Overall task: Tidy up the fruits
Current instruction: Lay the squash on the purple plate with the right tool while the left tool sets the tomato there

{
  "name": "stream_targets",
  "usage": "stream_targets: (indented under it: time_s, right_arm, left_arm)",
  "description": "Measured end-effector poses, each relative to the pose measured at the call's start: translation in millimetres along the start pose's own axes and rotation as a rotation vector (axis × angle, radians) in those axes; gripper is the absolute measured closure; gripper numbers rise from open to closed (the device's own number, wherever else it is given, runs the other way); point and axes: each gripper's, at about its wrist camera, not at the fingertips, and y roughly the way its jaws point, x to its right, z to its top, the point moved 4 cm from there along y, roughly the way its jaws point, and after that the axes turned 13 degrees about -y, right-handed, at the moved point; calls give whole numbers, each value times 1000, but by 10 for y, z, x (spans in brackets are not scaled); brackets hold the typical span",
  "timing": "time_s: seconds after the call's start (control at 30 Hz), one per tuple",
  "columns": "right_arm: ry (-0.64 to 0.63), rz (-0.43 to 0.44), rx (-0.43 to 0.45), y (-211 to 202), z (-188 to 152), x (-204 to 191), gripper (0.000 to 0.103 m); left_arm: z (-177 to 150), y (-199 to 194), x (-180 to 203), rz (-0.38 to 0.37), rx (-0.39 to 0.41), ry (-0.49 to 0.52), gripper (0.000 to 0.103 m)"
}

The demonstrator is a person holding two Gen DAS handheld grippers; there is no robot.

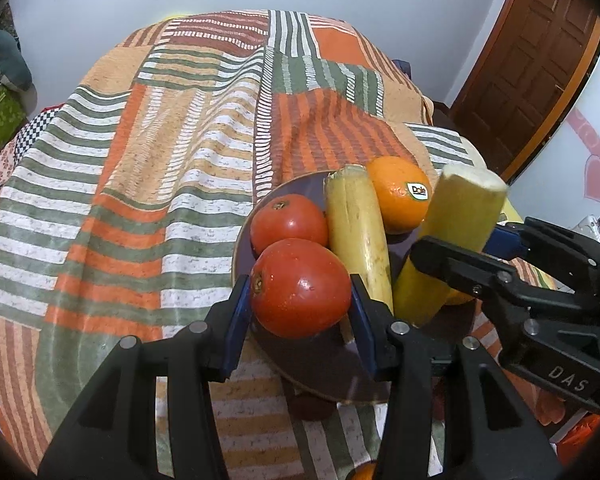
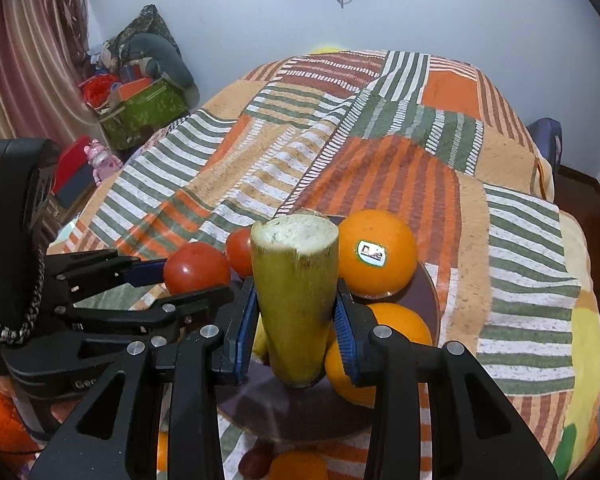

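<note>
Black two-finger grippers with blue ribbed pads, one per hand, both over the plate (image 1: 284, 364).

Left gripper (image 1: 300, 312): clamped on a tomato (image 1: 300, 288), a pad at each side. Tomato is round, glossy red, stem scar turned toward the left pad; it sits at the plate's near rim.

Right gripper (image 2: 296, 332): clamped on a cut stalk piece (image 2: 296, 300), pads on its lower half. Stalk piece is a yellow-green cylinder, smooth skin, pale fibrous cut end; long axis runs upright and tilted away from the camera, cut end uppermost, lower end above the plate's middle.

Plate: round, dark, flat, pale rim, set on a striped patchwork cloth (image 1: 140, 160) of orange, green and white.

On the plate: a second tomato (image 1: 288, 220) behind the held one; a second stalk piece (image 1: 356, 236) lying flat, long axis running from near rim to far rim; an orange (image 1: 400, 196) with a sticker at the far side; another orange (image 2: 396, 320) beside the right pad.
</note>
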Motion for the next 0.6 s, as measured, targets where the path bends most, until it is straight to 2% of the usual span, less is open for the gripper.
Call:
stream_targets:
  time_s: [0.6]
  right_arm:
    - [21, -19, -4, 107, 51, 61, 68]
  left_arm:
    - [56, 110, -38, -6, -10, -20, 57]
